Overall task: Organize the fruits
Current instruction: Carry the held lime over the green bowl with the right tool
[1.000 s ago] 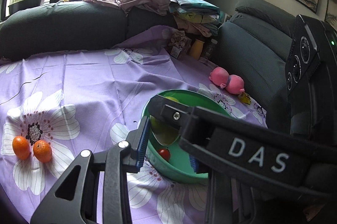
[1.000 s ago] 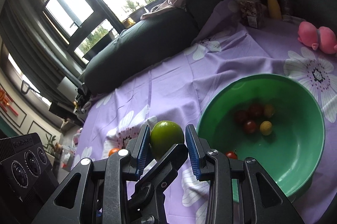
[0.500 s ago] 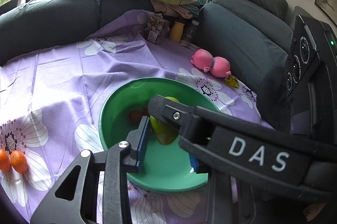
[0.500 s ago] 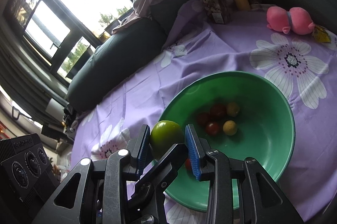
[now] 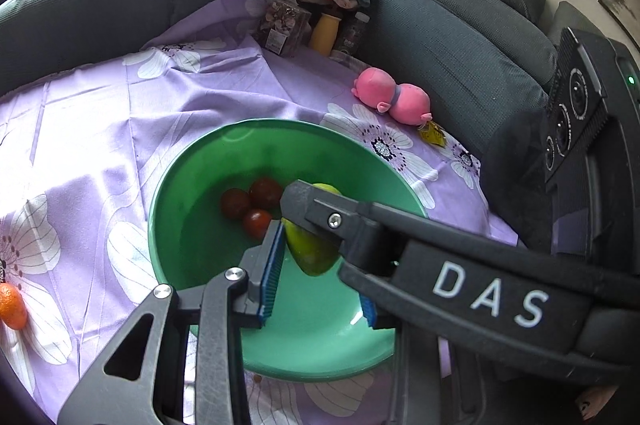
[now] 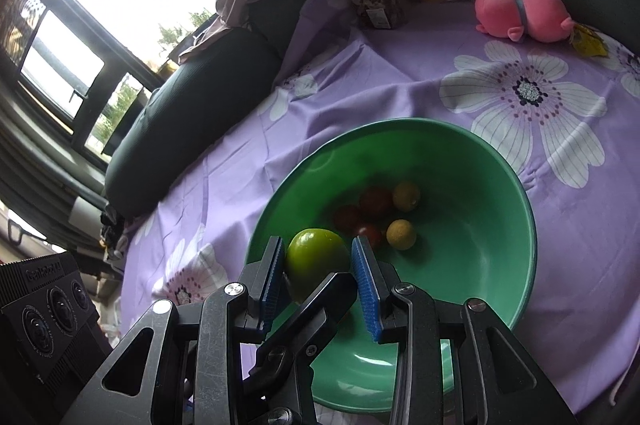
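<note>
Fruit drop-off tip, since we're right at that step: our right claw (image 6: 318,259) is clamped on the green fruit (image 6: 316,253), both blue pads pressed to its sides, and it hangs inside the near-left part of the green bowl (image 6: 520,193), above the floor of the bowl and not resting on it. The left claw (image 5: 320,277) is crossed in with it. From the left wrist view the fruit sits right against its left pad, but the right claw's finger covers the rest, so we can't tell if the left one is actually squeezing anything. Deeper in the bowl there's a little cluster of cherry tomatoes (image 6: 376,201) and two small yellow fruits (image 6: 401,234), just far of the green one. Our take is to go lower before letting go, so the fruit settles on bare bowl floor near us instead of dropping and rolling into the tomatoes. Part the pads slowly, and sort out the crossed fingers first so one claw doesn't knock the fruit as the other backs out. Lift out clear of the near rim too, because the bowl sits on a loose purple flowered cloth (image 5: 200,97) and would probably slide. One orange (image 5: 12,305) waits out on the far left of the cloth, likely next.
</note>
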`<action>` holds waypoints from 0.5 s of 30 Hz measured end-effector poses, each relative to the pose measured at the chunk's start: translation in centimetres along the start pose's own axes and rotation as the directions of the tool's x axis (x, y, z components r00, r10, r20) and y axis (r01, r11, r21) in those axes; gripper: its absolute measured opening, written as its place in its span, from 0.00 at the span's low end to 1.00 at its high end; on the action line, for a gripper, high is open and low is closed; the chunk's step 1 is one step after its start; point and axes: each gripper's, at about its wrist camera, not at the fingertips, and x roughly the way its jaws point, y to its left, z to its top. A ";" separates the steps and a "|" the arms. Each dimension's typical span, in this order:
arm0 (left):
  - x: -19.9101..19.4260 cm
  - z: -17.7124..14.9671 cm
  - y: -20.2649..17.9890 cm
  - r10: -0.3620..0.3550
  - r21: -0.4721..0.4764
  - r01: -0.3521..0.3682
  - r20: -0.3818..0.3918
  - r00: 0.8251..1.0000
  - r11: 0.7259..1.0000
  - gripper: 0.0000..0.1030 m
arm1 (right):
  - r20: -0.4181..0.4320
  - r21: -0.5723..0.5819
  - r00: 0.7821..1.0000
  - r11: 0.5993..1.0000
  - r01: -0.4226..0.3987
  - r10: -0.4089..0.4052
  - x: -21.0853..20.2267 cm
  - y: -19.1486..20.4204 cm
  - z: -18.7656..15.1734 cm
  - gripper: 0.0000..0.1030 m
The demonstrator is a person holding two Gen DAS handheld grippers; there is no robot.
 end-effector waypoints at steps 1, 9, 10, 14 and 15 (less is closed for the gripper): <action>0.2 0.0 0.0 -0.002 -0.002 0.002 -0.007 1.000 1.000 0.32 | -0.005 0.003 1.000 1.000 0.005 -0.005 0.1 -0.1 0.0 0.37; 1.0 -0.1 0.1 -0.021 -0.015 0.021 -0.035 0.999 1.000 0.32 | -0.030 0.013 0.999 0.999 0.038 -0.037 0.6 -0.6 0.1 0.37; 1.2 0.0 0.1 -0.022 -0.016 0.021 -0.039 0.999 1.000 0.32 | -0.032 0.014 0.999 0.999 0.040 -0.039 0.7 -0.6 0.1 0.37; 1.5 -0.2 0.1 -0.031 -0.023 0.030 -0.050 0.998 0.999 0.32 | -0.040 0.019 0.998 0.998 0.053 -0.053 0.8 -0.8 0.1 0.37; 1.6 -0.2 0.1 -0.033 -0.025 0.032 -0.052 0.998 0.999 0.32 | -0.042 0.019 0.998 0.998 0.057 -0.057 0.8 -0.8 0.1 0.37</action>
